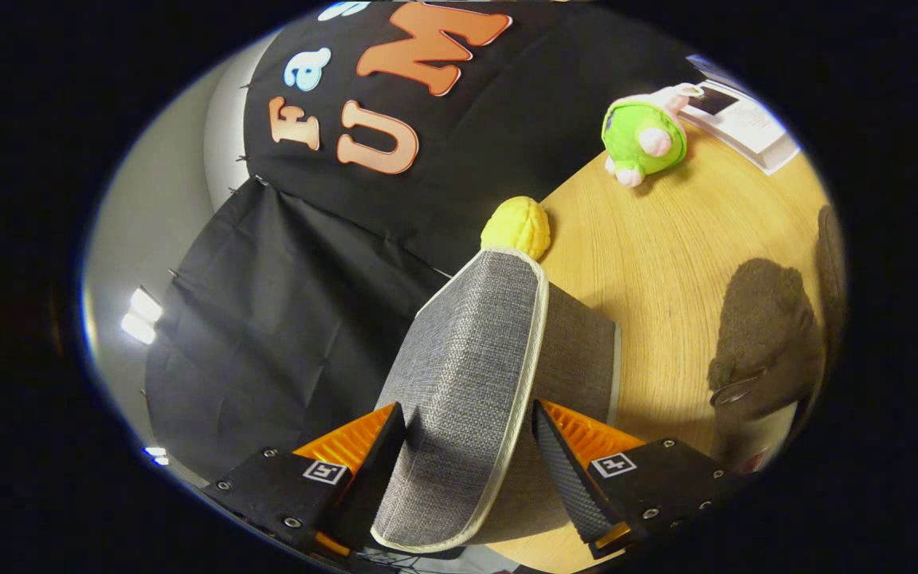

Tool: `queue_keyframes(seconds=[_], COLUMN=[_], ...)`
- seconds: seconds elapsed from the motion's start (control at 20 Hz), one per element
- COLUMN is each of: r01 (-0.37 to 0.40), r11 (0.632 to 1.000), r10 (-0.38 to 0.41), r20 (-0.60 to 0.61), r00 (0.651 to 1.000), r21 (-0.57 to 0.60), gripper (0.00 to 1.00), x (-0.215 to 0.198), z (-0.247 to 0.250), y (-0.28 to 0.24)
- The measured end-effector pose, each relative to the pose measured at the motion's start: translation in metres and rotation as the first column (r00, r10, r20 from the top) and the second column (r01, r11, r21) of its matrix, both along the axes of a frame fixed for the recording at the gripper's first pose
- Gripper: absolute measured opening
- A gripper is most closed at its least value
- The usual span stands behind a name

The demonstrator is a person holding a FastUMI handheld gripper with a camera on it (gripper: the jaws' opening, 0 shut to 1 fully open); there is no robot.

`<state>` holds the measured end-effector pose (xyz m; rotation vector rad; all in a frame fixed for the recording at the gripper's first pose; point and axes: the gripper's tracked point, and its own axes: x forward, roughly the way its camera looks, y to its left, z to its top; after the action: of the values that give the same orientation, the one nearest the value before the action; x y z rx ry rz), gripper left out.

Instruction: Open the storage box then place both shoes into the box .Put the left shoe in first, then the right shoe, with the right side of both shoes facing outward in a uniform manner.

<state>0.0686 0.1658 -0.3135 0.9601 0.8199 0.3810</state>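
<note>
My gripper is shut on the grey fabric lid of the storage box, both fingers pressing its two faces. The lid, edged with pale piping, stands lifted and runs forward between the fingers. Behind it shows a darker grey wall of the box, resting on the wooden table. A brown fuzzy shoe lies on the table to the right of the box. A second brown shoe shows partly beyond the first one.
A yellow knobbly object sits just past the lid's far tip. A green and pink plush toy lies further back on the table, next to a white booklet. The booth's black cloth wall hangs to the left.
</note>
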Motion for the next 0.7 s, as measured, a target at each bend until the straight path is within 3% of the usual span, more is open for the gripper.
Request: queue_keyframes(seconds=[0.1,0.35,0.45,0.55,0.7], r01=[0.013,0.049,0.091,0.124,0.095], r11=[0.999,0.997,0.994,0.992,0.995], r10=[-0.013,-0.053,-0.097,-0.125,-0.097], r20=[-0.003,0.067,0.094,0.112,0.082], r00=[1.000,0.996,0.991,0.986,0.992], r21=[0.048,0.055,0.066,0.022,0.021], gripper=[0.92,0.70,0.57,0.34,0.22], x=[0.001,0.002,0.004,0.007,0.002], z=[0.003,0.022,0.034,0.041,0.048], y=[0.000,-0.017,-0.025,-0.030,-0.019])
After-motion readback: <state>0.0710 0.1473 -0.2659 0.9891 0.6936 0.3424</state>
